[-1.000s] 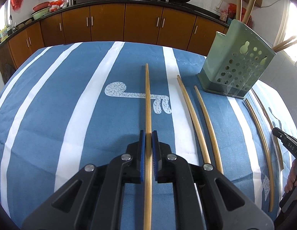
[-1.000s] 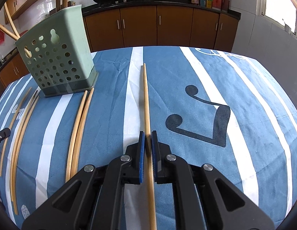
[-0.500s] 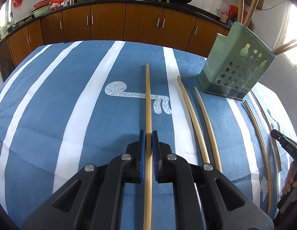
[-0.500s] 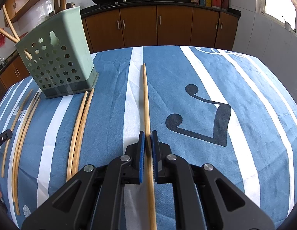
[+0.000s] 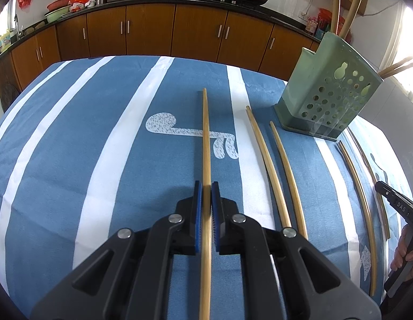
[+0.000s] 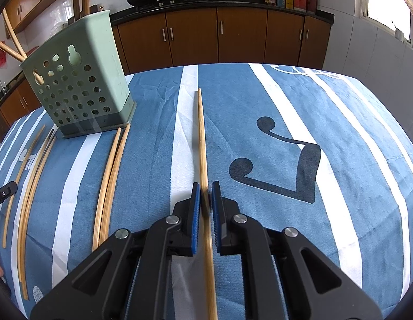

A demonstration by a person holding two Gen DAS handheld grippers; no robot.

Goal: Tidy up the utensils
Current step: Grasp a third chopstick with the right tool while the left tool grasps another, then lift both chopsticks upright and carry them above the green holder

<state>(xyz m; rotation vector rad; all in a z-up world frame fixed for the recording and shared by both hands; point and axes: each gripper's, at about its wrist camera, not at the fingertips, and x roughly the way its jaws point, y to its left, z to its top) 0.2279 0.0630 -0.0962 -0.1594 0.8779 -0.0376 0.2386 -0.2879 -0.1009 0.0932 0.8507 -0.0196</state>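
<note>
A green perforated utensil holder (image 5: 329, 98) stands on the blue striped tablecloth (image 5: 73, 160), with several chopsticks standing in it; it also shows in the right wrist view (image 6: 81, 90). My left gripper (image 5: 206, 186) is shut on a bamboo chopstick (image 5: 205, 133) that points forward, away from me. My right gripper (image 6: 205, 186) straddles another bamboo chopstick (image 6: 201, 133); its blue pads stand slightly apart from the stick on both sides. The right gripper also shows at the right edge of the left wrist view (image 5: 398, 205).
A pair of chopsticks (image 5: 273, 165) lies left of the holder, the same pair in the right wrist view (image 6: 113, 165). Several more chopsticks (image 6: 30, 170) lie beyond it. Brown kitchen cabinets (image 5: 195, 34) with woks on the counter stand behind the table.
The right gripper's pads have parted a little from the chopstick they were pinching. Both views have shifted slightly; the holder looks nearer. The left gripper keeps its grip.
</note>
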